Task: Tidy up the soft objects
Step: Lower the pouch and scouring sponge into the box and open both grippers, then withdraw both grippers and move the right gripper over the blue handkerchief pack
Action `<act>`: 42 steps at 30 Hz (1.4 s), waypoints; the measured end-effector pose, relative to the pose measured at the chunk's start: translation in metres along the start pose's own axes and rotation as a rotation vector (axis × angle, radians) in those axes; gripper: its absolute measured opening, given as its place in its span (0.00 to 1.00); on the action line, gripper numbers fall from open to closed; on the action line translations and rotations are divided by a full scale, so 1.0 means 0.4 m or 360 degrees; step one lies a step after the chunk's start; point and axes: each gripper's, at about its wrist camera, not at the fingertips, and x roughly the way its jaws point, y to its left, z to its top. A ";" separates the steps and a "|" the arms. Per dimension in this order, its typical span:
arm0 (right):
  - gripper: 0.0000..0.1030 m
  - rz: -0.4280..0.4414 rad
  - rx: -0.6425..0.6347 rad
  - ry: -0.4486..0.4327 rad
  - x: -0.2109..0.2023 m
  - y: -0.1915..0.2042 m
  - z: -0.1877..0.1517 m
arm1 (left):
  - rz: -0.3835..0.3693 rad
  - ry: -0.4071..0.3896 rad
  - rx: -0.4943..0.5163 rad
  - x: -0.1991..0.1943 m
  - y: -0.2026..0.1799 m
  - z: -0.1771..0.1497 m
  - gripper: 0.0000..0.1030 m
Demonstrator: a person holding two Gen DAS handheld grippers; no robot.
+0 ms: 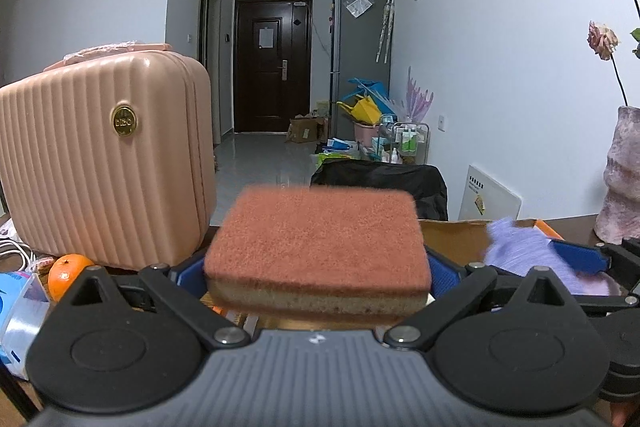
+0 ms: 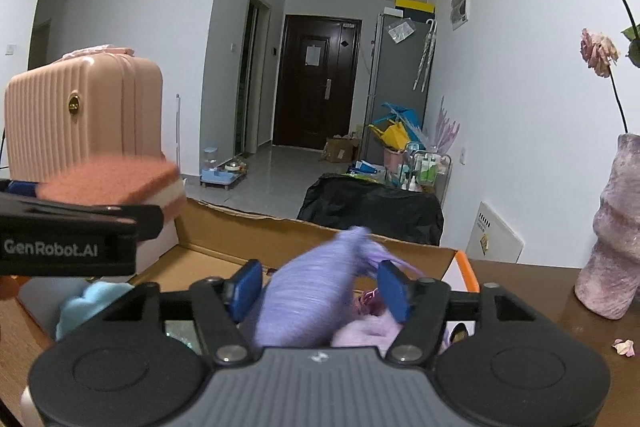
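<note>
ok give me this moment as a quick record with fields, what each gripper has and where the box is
left gripper: shut on the sponge, brown scouring side up
right gripper: jaws apart, pads clear of the purple soft item between them
cardboard box: open, under the right gripper, holding a light blue soft item
table: dark wood
also on table: pink suitcase, orange, vase with dried roses

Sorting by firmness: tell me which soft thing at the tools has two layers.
The sponge in the left tool: rust scrubbing top over a tan foam base. The purple cloth between the right tool's fingers is single-coloured.
</note>
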 end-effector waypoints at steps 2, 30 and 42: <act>0.72 -0.0011 0.0003 -0.0012 -0.008 0.002 0.000 | -0.0001 0.0002 -0.0008 -0.001 0.002 0.000 1.00; 1.00 -0.0028 0.0067 -0.0099 -0.113 -0.026 -0.014 | 0.0020 -0.0027 -0.0065 -0.087 0.035 0.002 1.00; 1.00 -0.0004 0.0090 -0.0163 -0.224 -0.064 -0.046 | 0.0000 -0.0061 -0.0044 -0.173 0.057 -0.017 1.00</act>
